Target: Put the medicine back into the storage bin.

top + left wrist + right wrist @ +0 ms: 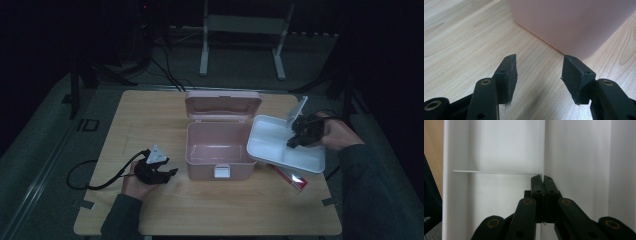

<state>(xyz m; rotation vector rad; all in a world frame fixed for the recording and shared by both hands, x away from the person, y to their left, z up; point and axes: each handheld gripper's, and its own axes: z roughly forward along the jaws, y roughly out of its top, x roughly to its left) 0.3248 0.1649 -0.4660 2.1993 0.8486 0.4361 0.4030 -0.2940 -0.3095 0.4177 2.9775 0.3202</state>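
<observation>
- On the right side of the table (150,220), the right gripper (298,135) is pinching a thin wall inside the white tray (272,145). Its jaws are pressing tight together on that wall in the right gripper view, where the gripper (541,178) is sitting on the divider between the tray (579,157) sections.
- The tray is tilting, with its left edge resting on the right rim of the pink box (218,150) and its near side hanging over the table.
- The right hand (337,134) is reaching in from the right, wrapping around the gripper, with a dark sleeve behind it.
- The left gripper (167,172) is lying low near the table, just left of the box. Its jaws are standing wide apart and holding nothing.
- Seen from the left gripper view, the gripper (539,72) is pointing at a rounded corner of the box (574,22), close to it but not touching.
- The left hand (137,182) is curling around its gripper, and a black cable (85,177) is looping off to the left.
- The box is smooth pink plastic with its lid (223,106) standing open at the back and a white latch (222,171) on the front.
- The tray is looking like smooth white foam with split sections.
- The table is pale wood with lines of grain.
- A flat red and white thing (292,177) is lying under the tray's near edge; I cannot tell what it is.
</observation>
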